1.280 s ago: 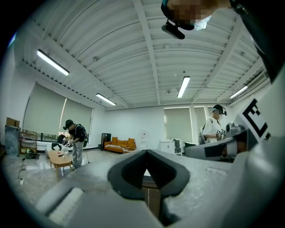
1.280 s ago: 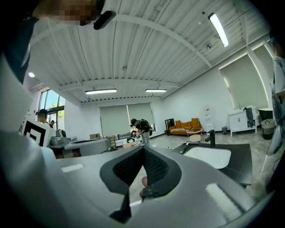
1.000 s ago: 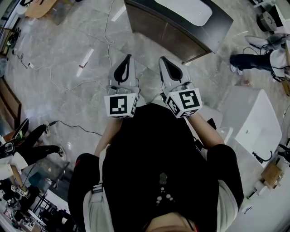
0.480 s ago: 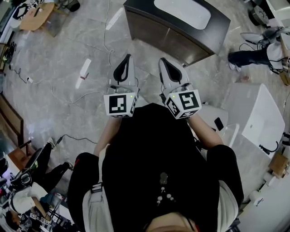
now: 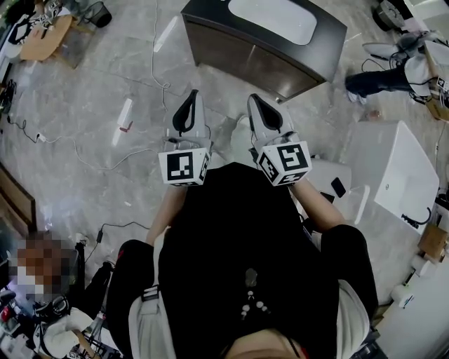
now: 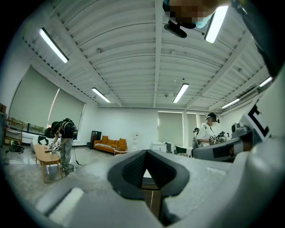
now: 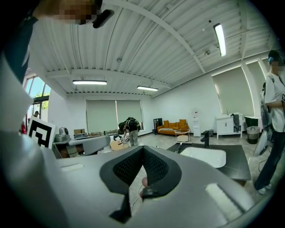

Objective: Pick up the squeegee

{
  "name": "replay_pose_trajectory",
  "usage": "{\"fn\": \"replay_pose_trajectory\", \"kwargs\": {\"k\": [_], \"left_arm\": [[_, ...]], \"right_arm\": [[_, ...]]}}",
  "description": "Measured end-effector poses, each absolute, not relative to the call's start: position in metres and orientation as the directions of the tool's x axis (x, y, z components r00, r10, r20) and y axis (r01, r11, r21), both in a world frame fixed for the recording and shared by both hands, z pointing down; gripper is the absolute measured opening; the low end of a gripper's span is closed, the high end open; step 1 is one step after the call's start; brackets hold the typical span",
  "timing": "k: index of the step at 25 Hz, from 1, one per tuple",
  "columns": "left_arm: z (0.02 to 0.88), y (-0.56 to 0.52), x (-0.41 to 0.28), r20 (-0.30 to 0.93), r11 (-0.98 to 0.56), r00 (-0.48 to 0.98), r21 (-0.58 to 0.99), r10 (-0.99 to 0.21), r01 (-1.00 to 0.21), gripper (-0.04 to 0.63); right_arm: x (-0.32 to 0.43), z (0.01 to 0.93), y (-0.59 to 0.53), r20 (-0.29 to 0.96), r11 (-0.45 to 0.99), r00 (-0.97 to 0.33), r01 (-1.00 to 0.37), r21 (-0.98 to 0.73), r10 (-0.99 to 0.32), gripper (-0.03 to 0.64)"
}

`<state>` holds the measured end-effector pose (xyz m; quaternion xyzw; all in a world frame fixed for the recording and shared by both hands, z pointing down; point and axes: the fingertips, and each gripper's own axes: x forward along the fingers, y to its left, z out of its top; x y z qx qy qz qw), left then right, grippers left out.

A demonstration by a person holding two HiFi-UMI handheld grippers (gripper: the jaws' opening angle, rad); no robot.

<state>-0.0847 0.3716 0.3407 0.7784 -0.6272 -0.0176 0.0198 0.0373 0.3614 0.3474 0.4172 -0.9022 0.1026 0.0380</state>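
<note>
I can make out no squeegee in any view. My left gripper (image 5: 189, 97) (image 6: 145, 156) and my right gripper (image 5: 254, 100) (image 7: 142, 150) are held side by side in front of the person's body, pointing roughly level. The black pads of both meet at the tips and nothing is between them. Ahead of them stands a dark cabinet (image 5: 245, 62) with a white sink basin (image 5: 272, 19) (image 7: 202, 156) set in its top. A dark tap (image 7: 206, 138) rises at the basin's edge.
Cables (image 5: 84, 144) trail over the grey marble floor, where a white strip (image 5: 123, 113) also shows. A white box-like unit (image 5: 396, 179) stands at right, with a person (image 5: 382, 76) beyond it. A wooden table (image 5: 43, 35) is far left, an orange sofa (image 6: 109, 144) at the room's back.
The person has moved across the floor: the cabinet now shows more fully and further left, and the floor strip has slid down-left. Both grippers keep their shut, side-by-side pose.
</note>
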Motion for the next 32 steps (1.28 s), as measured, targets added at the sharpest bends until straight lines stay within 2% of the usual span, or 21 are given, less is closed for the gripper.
{"fn": "replay_pose_trajectory", "kwargs": {"k": [14, 32], "left_arm": [[0.338, 0.322, -0.125, 0.018, -0.091, 0.091, 0.017, -0.996, -0.996, 0.002], [0.335, 0.183, -0.090, 0.057, -0.064, 0.062, -0.027, -0.996, -0.998, 0.002]], "right_arm": [[-0.001, 0.349, 0.297, 0.131, 0.696, -0.718, -0.695, -0.182, -0.683, 0.002], [0.015, 0.350, 0.153, 0.133, 0.727, -0.757, -0.652, -0.213, -0.640, 0.002]]}}
